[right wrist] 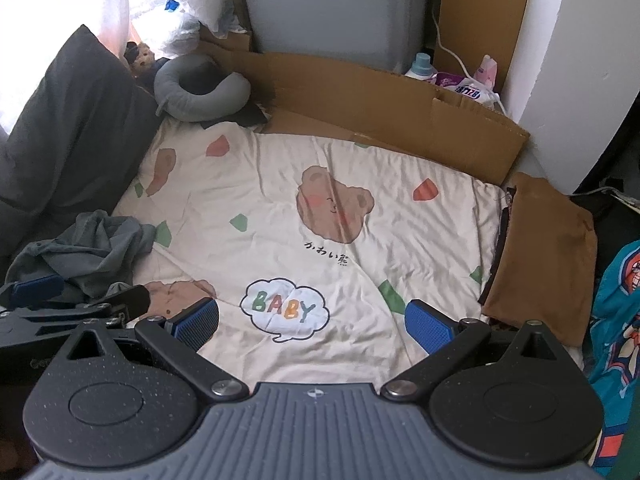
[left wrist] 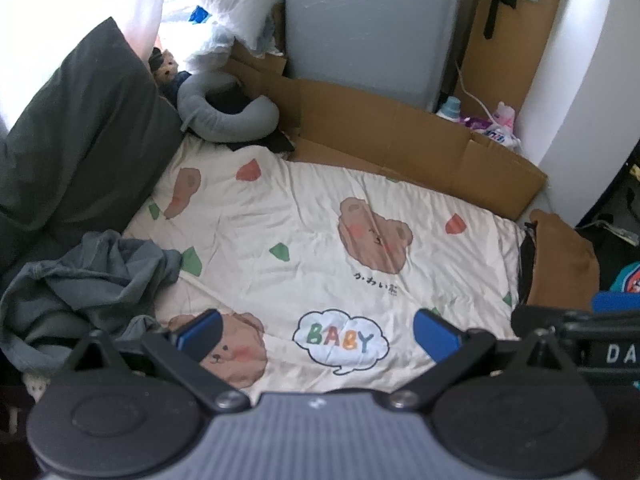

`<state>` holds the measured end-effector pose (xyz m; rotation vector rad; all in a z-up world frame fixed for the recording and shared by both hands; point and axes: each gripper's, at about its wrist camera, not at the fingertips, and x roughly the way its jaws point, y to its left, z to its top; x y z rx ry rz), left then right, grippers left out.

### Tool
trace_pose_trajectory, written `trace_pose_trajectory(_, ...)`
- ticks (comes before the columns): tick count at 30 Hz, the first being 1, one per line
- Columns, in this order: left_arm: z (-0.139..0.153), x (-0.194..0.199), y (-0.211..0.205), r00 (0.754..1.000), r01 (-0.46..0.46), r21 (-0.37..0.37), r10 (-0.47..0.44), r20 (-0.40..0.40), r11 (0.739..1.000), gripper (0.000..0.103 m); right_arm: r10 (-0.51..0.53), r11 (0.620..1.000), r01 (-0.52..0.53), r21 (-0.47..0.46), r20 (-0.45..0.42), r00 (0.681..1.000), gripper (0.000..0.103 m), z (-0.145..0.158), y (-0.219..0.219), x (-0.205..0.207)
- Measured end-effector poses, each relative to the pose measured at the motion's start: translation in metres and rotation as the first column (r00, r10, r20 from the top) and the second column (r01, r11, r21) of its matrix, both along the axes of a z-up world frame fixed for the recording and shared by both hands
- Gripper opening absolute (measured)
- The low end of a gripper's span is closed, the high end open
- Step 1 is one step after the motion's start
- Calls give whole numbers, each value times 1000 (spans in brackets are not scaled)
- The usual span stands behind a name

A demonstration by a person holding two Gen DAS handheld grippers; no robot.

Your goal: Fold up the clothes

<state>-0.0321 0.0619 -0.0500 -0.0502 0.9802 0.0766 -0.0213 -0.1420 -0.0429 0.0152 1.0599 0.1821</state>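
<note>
A crumpled grey garment (left wrist: 92, 280) lies in a heap at the left edge of the bear-print cream sheet (left wrist: 304, 232); in the right wrist view the same grey garment (right wrist: 92, 252) sits left of the sheet (right wrist: 320, 184). A folded brown garment (left wrist: 560, 260) rests at the sheet's right edge, seen too in the right wrist view as the brown garment (right wrist: 544, 248). My left gripper (left wrist: 318, 334) hovers open above the "BABY" print, nothing between its blue pads. My right gripper (right wrist: 312, 320) is open over the same print, empty. The left gripper (right wrist: 60, 300) shows at its left.
A dark pillow (left wrist: 76, 148) leans at the left. A grey neck pillow (left wrist: 224, 108) and a small plush toy (left wrist: 164, 66) lie at the back. Cardboard (left wrist: 400, 136) borders the sheet's far side, with a grey cabinet (left wrist: 368, 24) behind. A teal printed cloth (right wrist: 616, 340) hangs at right.
</note>
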Motion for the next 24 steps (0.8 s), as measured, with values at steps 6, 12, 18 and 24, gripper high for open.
trace_pose_trajectory(6, -1, 3, 0, 1000, 6, -7, -6, -4, 1000, 102, 3, 1000, -3, -2, -9, 1000, 102, -2, -2, 2)
trace_pose_trajectory(12, -1, 2, 4, 1000, 4, -31, -4, 3, 1000, 101, 3, 1000, -3, -5, -11, 1000, 102, -2, -1, 2)
trace_pose_trajectory(18, -2, 3, 4, 1000, 2, -37, -2, 0, 999, 101, 2, 1000, -2, -5, -8, 1000, 102, -1, -3, 3)
trace_pose_trajectory(24, -2, 3, 2, 1000, -4, -34, 4, -2, 999, 101, 0, 1000, 0, -10, 4, 1000, 102, 0, -4, 1)
